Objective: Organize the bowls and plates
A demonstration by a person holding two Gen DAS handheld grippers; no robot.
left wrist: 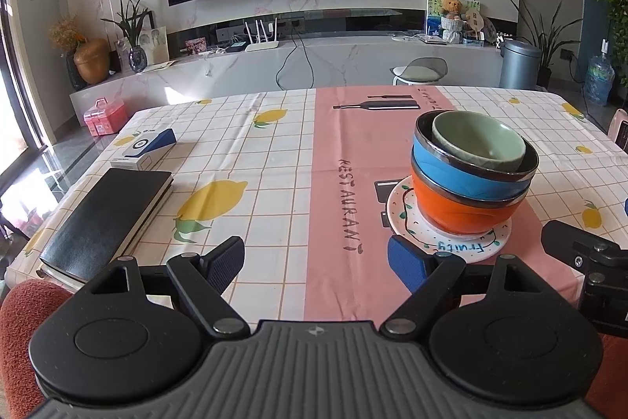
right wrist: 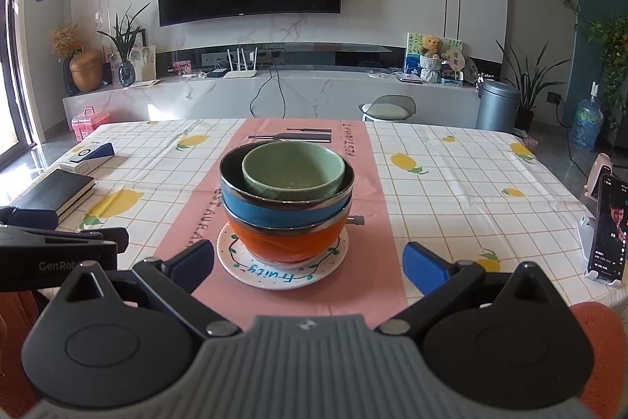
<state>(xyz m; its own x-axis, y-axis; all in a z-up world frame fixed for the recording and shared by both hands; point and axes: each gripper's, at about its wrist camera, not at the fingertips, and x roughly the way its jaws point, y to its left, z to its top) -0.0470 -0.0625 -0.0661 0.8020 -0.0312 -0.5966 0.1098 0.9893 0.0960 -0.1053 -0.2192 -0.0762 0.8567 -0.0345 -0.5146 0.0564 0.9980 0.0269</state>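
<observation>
A green bowl (right wrist: pixel 292 171) sits nested in a blue bowl (right wrist: pixel 286 205), atop an orange bowl (right wrist: pixel 288 242), on a plate (right wrist: pixel 271 271) near the bench (right wrist: pixel 451 191) front edge. Left gripper (left wrist: pixel 316 262) and right gripper (right wrist: pixel 308 262) both gape, empty.

- Left gripper (left wrist: pixel 316 262): jaws spread wide, nothing between them; blue-padded fingers (left wrist: pixel 225 258) over the tablecloth.
- Tablecloth (left wrist: pixel 274 160): white grid with lemons, pink centre strip printed "RESTAURANT".
- Plate (left wrist: pixel 404 214): white, lettered "Fruity", on the pink strip just beyond the right-hand finger.
- Orange bowl (left wrist: pixel 463 211): stands on the plate.
- Blue bowl (left wrist: pixel 459 171): nested in the orange one.
- Green bowl (left wrist: pixel 477 140): smallest, sits inside the blue bowl (tilted slightly).
- Black notebook (left wrist: pixel 108 218): lies near the left table edge.
- Small box (left wrist: pixel 145 148): white and blue, just behind the notebook.
- Right gripper (left wrist: pixel 588 262): partly visible at the right border (jaw state unclear).
</observation>
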